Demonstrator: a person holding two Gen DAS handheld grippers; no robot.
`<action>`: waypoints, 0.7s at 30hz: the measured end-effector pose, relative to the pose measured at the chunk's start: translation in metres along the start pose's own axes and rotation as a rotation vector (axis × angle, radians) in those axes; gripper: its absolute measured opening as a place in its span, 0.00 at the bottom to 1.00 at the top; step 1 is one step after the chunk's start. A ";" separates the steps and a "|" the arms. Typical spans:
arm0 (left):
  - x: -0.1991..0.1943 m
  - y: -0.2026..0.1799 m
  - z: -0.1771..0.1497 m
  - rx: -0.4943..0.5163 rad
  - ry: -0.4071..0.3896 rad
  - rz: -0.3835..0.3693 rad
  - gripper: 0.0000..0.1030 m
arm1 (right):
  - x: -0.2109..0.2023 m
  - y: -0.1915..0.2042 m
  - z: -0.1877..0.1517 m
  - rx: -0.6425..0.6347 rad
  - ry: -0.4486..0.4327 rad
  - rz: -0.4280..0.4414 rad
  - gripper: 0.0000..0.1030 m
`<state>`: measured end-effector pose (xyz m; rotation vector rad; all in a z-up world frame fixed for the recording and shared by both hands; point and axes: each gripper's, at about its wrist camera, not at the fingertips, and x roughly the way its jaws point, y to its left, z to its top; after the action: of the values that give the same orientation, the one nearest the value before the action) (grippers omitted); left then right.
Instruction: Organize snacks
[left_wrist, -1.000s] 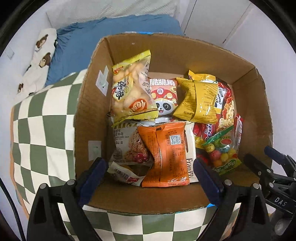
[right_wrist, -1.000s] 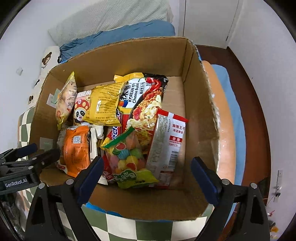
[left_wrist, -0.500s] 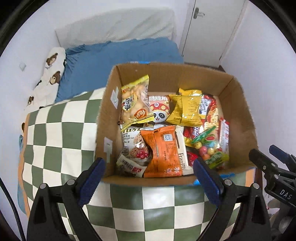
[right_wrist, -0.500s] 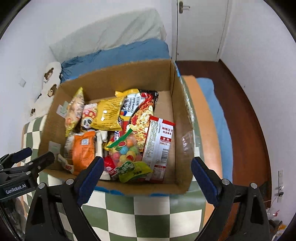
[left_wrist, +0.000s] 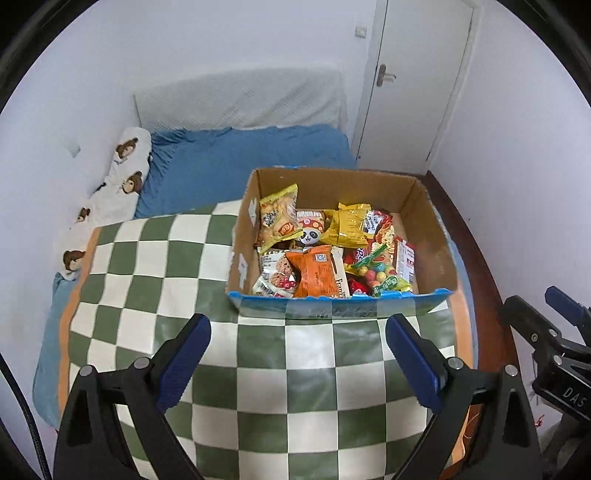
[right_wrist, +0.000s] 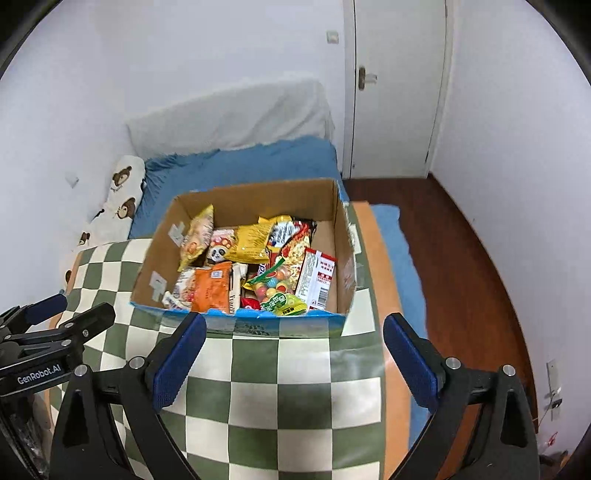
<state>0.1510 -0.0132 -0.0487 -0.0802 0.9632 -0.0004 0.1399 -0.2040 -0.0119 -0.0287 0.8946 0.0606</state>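
An open cardboard box (left_wrist: 436, 243) (right_wrist: 343, 236) stands on a green-and-white checked blanket (left_wrist: 155, 266) (right_wrist: 280, 384). It holds several snack packs: an orange pack (left_wrist: 314, 271) (right_wrist: 210, 288), a yellow bag (left_wrist: 349, 225) (right_wrist: 249, 242), a candy bag (left_wrist: 380, 275) (right_wrist: 279, 291), a red-and-white pack (right_wrist: 317, 282). My left gripper (left_wrist: 297, 354) is open and empty, well back from the box's near wall. My right gripper (right_wrist: 293, 350) is open and empty, also back from the box. Each gripper shows at the edge of the other's view.
The blanket lies on a bed with a blue sheet (left_wrist: 240, 158) and bear-print pillows (left_wrist: 122, 170). White walls stand behind. A white door (left_wrist: 417, 81) is at the back right. A wooden floor (right_wrist: 461, 258) lies to the right of the bed.
Both grippers have pulled back and up from the box. It has gone from filling the views to small and farther away. Both stay open and empty.
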 end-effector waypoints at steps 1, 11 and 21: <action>-0.007 -0.001 -0.003 0.003 -0.010 0.001 0.94 | -0.010 0.001 -0.003 -0.005 -0.011 0.001 0.96; -0.081 -0.005 -0.030 0.024 -0.119 0.055 0.94 | -0.101 0.012 -0.025 -0.033 -0.113 0.027 0.96; -0.113 -0.009 -0.042 0.020 -0.170 0.061 0.94 | -0.145 0.019 -0.033 -0.058 -0.167 0.038 0.98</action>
<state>0.0523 -0.0205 0.0208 -0.0316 0.7951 0.0527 0.0223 -0.1928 0.0803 -0.0600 0.7267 0.1231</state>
